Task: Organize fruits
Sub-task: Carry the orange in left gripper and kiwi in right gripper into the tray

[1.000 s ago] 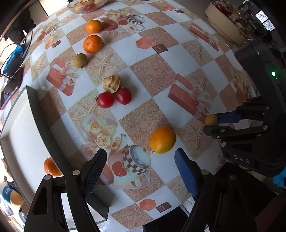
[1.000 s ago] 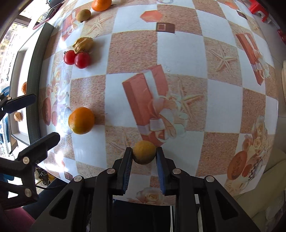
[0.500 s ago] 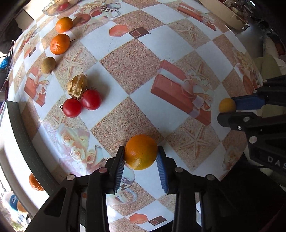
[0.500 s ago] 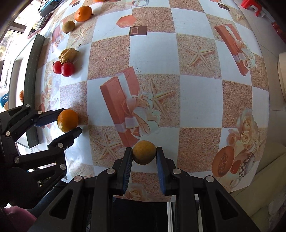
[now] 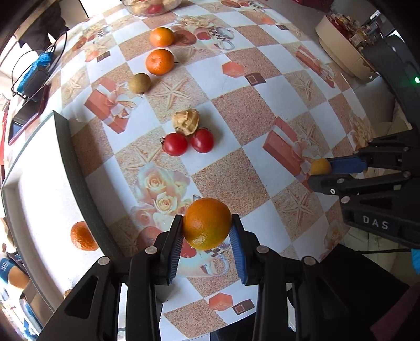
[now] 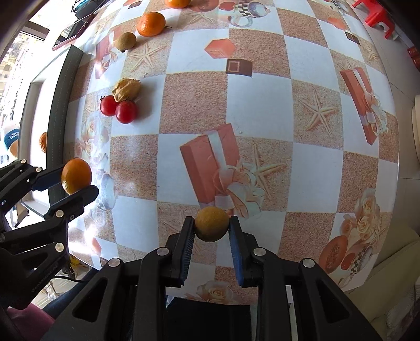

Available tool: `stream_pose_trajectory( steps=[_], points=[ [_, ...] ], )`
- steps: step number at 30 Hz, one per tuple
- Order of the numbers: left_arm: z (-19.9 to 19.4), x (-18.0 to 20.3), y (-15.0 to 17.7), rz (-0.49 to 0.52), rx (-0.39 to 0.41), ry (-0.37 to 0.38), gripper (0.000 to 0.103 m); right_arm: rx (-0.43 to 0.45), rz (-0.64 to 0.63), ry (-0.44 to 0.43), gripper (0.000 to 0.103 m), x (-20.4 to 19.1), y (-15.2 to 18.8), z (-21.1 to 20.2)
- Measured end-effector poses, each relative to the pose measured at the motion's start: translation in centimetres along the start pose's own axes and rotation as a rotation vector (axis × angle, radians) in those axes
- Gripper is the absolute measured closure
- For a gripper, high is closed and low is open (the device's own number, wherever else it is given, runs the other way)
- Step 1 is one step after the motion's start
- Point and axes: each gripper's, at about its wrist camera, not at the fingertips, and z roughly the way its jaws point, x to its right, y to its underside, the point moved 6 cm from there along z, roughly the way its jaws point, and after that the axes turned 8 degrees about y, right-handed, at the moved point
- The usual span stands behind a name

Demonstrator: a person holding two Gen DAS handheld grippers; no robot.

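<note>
My left gripper [image 5: 207, 230] is shut on a large orange [image 5: 207, 223], held above the patterned tablecloth [image 5: 249, 110]; the right wrist view shows the same orange [image 6: 76, 179] at its left edge. My right gripper [image 6: 212, 230] is shut on a small yellow-brown fruit [image 6: 212, 227], also lifted off the cloth; in the left wrist view this fruit [image 5: 320, 166] appears at the right. On the table lie two red tomatoes [image 5: 187, 143], a papery husked fruit [image 5: 186, 122], a small brown fruit [image 5: 139, 83] and two oranges [image 5: 160, 61].
A glass bowl of fruit [image 5: 151, 6] stands at the far table edge. A dark padded strip [image 5: 76, 181] borders the table's left side, with an orange [image 5: 82, 236] on the white ledge beyond it. A red stool [image 6: 378, 17] stands on the floor.
My left gripper closed on the large orange, which had rested on the cloth, and lifted it. My right gripper rose a little, still holding the small yellow-brown fruit.
</note>
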Motion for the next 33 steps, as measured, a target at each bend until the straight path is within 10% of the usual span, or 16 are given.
stream_pose_trajectory(
  steps=[33],
  points=[
    [-7.8, -11.1, 5.6, -0.344, 0.205, -0.108, 0.065, 0.118, -0.279, 0.021, 0.075, -10.7, -6.6, -7.7]
  ],
)
